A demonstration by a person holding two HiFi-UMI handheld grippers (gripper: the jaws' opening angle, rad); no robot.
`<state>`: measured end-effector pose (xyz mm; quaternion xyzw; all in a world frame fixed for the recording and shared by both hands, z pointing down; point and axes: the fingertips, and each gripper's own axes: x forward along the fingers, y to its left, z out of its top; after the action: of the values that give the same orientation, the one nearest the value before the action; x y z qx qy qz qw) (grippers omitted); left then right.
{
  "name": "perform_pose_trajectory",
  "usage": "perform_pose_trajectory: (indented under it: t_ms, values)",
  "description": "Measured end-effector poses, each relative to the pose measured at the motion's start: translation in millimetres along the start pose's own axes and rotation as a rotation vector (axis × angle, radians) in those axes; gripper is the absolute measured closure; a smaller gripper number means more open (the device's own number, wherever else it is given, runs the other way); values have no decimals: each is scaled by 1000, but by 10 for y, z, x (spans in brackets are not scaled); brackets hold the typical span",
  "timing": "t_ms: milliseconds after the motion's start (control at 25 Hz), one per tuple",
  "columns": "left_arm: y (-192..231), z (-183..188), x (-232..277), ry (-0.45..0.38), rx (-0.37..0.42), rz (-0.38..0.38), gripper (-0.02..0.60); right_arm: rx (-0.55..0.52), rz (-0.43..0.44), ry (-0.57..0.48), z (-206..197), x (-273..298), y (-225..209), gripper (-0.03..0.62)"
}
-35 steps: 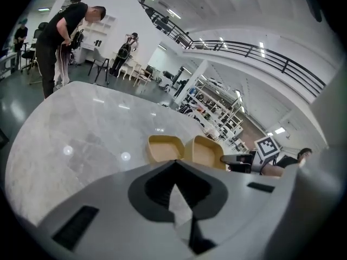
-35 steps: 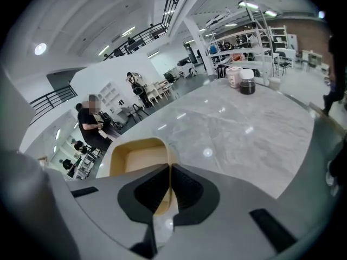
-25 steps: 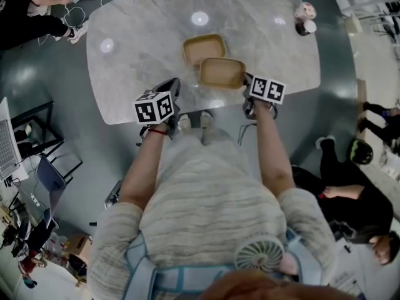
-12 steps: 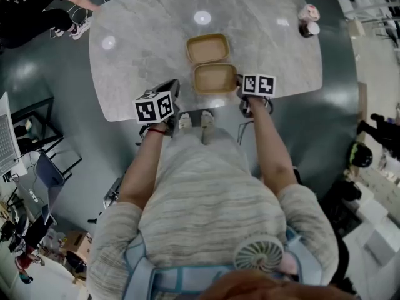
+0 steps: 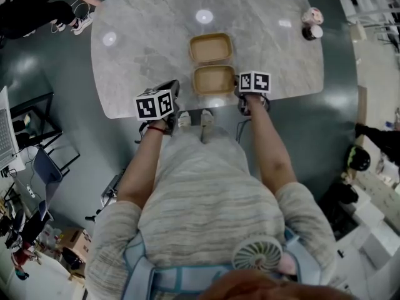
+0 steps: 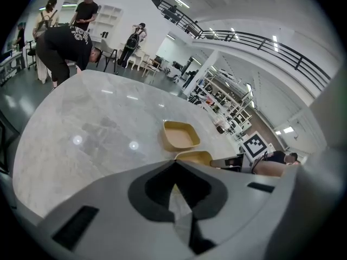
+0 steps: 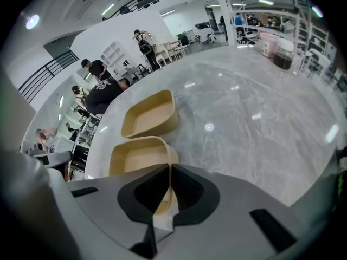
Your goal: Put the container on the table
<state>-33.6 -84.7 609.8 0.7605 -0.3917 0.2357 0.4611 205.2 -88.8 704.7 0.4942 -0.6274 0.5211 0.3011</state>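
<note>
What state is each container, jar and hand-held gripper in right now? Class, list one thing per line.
Near container: empty, upright, gripped at its right rim, by the table's near edge.
Far container: empty, upright, resting on the table, not gripped.
Two jars: standing at the table's far right corner.
Left hand-held gripper: shut, empty.
Right hand-held gripper: shut on the near container's rim.
</note>
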Motion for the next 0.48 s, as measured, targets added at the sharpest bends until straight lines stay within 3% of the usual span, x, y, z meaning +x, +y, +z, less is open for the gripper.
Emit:
perform_pose_trajectory:
  t_ms: [480]
  values:
    - [64,-32,-28,16,-10,6,580,-23,-39,37,-34,163,5,577]
